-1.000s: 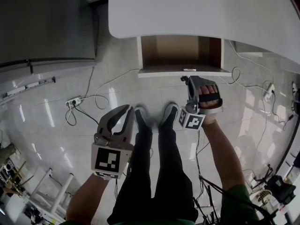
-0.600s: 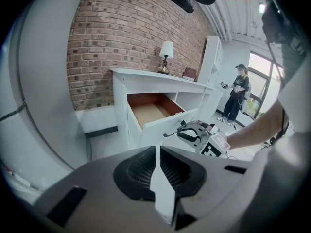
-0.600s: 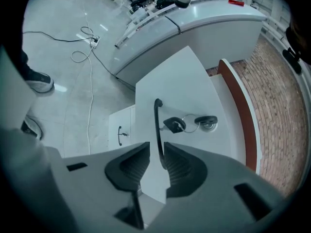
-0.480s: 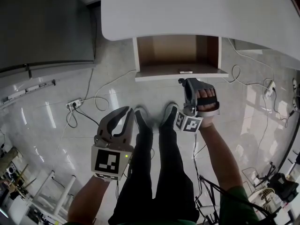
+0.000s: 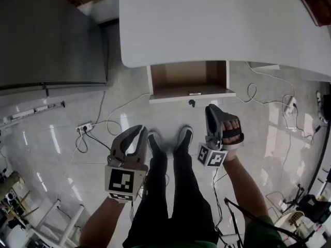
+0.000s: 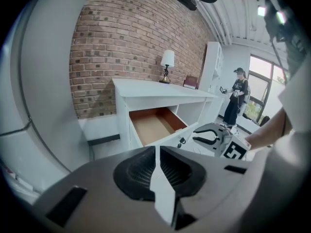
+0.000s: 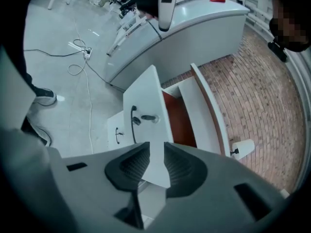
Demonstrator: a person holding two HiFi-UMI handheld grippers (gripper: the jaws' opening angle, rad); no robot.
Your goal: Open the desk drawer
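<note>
The white desk (image 5: 217, 19) has its drawer (image 5: 189, 76) pulled out, brown inside showing, with a small dark handle (image 5: 192, 103) hanging from the white front. My right gripper (image 5: 212, 110) hovers open just below and right of that handle, touching nothing. Seen from the right gripper view, the drawer front (image 7: 146, 93) and handle (image 7: 133, 123) lie ahead of my right gripper (image 7: 156, 147). My left gripper (image 5: 140, 132) hangs shut over the floor near my left shoe. In the left gripper view my left gripper (image 6: 156, 149) points at the open drawer (image 6: 155, 123).
A grey cabinet (image 5: 46, 35) stands left of the desk. Cables and a power strip (image 5: 83, 125) lie on the tiled floor. My legs and shoes (image 5: 168, 138) are between the grippers. A lamp (image 6: 166, 62) sits on the desk; a person (image 6: 237, 98) stands far right.
My right gripper has drawn back from the drawer front toward me, leaving the handle free. The drawer stays open. The left gripper has barely moved.
</note>
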